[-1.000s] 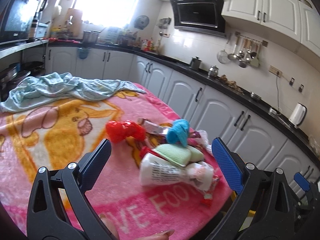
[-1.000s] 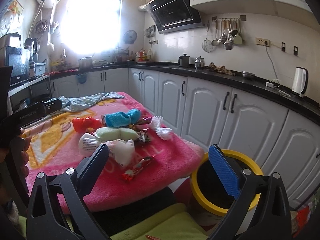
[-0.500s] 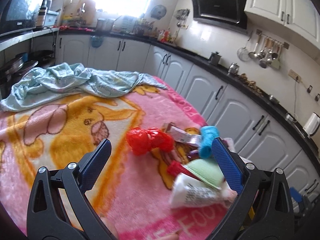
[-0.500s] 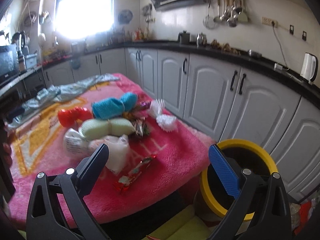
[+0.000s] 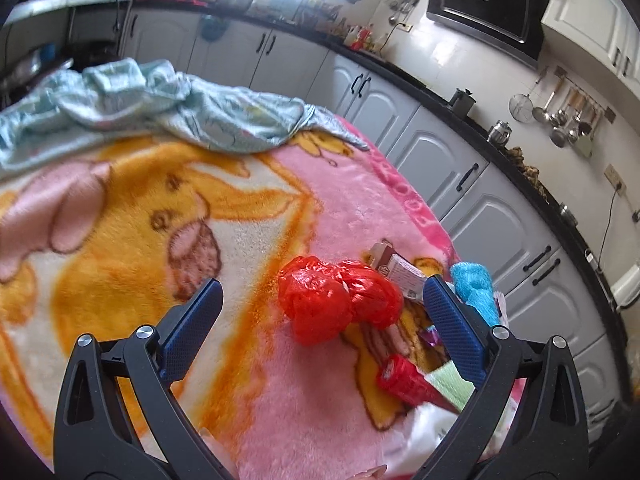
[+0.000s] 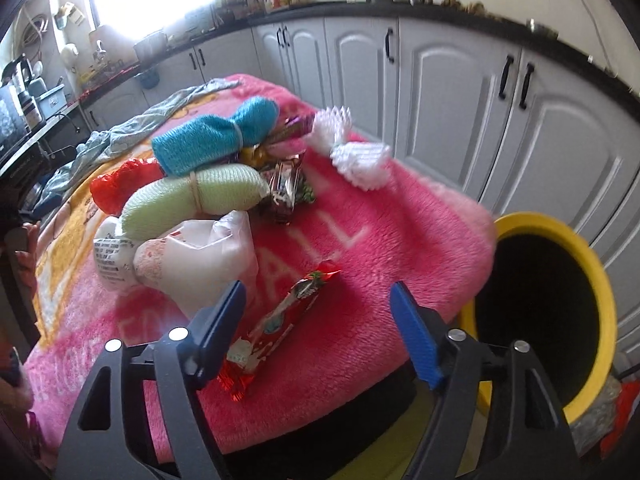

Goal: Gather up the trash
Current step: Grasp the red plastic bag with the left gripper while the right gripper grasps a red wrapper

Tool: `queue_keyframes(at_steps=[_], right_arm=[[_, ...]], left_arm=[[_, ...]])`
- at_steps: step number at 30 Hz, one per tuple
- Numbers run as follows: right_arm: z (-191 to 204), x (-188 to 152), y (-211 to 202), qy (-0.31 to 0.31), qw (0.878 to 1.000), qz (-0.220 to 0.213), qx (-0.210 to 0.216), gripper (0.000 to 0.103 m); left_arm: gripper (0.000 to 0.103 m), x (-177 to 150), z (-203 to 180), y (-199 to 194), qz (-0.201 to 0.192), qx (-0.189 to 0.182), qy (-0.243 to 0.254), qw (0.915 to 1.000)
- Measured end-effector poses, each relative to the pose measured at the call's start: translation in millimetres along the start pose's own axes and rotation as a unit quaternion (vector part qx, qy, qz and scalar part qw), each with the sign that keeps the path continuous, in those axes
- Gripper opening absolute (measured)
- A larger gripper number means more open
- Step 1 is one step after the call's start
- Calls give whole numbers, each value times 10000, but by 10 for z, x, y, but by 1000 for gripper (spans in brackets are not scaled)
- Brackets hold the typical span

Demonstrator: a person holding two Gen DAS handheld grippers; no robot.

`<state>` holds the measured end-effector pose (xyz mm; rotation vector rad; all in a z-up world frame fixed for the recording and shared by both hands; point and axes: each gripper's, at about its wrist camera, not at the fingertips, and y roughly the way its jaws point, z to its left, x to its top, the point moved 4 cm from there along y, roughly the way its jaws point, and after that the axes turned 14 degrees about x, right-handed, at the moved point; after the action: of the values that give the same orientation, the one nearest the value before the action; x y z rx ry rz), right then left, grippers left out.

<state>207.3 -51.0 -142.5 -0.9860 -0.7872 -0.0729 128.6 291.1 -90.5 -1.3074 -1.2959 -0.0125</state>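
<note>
The right gripper (image 6: 316, 316) has just been narrowing its jaws, yet they stand apart and grip nothing; a red snack wrapper (image 6: 280, 328) lies on the pink blanket (image 6: 380, 240) between them, nearer the left pad, untouched. At two o'clock from it gapes the yellow-rimmed bin (image 6: 592, 280), just beside the blanket's edge. At ten o'clock sits a white plastic bag (image 6: 200, 264), beyond it a green cloth roll (image 6: 192, 200) and a blue cloth roll (image 6: 216, 140). The left gripper (image 5: 320, 308) is released wide, with a crumpled red bag (image 5: 336, 300) lying between its pads, touching neither.
</note>
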Motion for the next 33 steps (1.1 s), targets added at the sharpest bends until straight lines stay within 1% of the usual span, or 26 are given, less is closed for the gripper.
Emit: queue_keyframes(at_steps=[2,5,7,8,10,12,13,14,15,16,17,19,20,23,26,33], right_arm=[[-41,6,79,152,9998,100,89,65],[-107,22,179,389,9987,240,231,56],[-152,18,233,551,9974,314,347,49],[-167,23,247,586,9970,327,381,47],[-187,23,259,650,9961,348,491,38],[-182,28,252,666,9954,369,586,29],[-179,25,247,647,9953,369,622,27],[-172,25,244,634,9951,373,655,25],[-169,18,239,617,9951,375,681,18],[-169,15,230,614,9949,364,711,16],[-168,16,227,618,9947,356,738,15],[-175,19,215,623,9946,326,757,13],[-178,24,207,618,9946,308,768,13],[-162,46,170,544,9952,236,774,10],[-155,55,100,505,9954,163,795,10],[-161,112,-49,398,9961,-36,790,10]], left_arm=[[92,5,7,128,114,-7,-76,9999],[92,-1,-13,314,309,32,-147,9994],[92,-15,-4,411,457,-37,-279,9986],[92,-24,3,461,543,-71,-368,9978],[92,-62,4,564,770,-200,-525,9954],[92,-107,14,634,921,-247,-645,9934],[88,-127,20,659,973,-281,-688,9925],[76,-139,23,670,997,-288,-709,9921],[71,-150,23,674,1013,-285,-709,9919],[63,-156,19,668,1017,-316,-690,9919],[58,-157,4,660,1028,-395,-659,9917],[39,-153,-37,611,993,-453,-553,9925],[34,-147,-59,585,953,-474,-478,9932],[24,-137,-106,478,769,-463,-247,9957],[21,-109,-118,362,599,-505,-169,9968],[19,36,-262,-135,-4,-598,131,9981]])
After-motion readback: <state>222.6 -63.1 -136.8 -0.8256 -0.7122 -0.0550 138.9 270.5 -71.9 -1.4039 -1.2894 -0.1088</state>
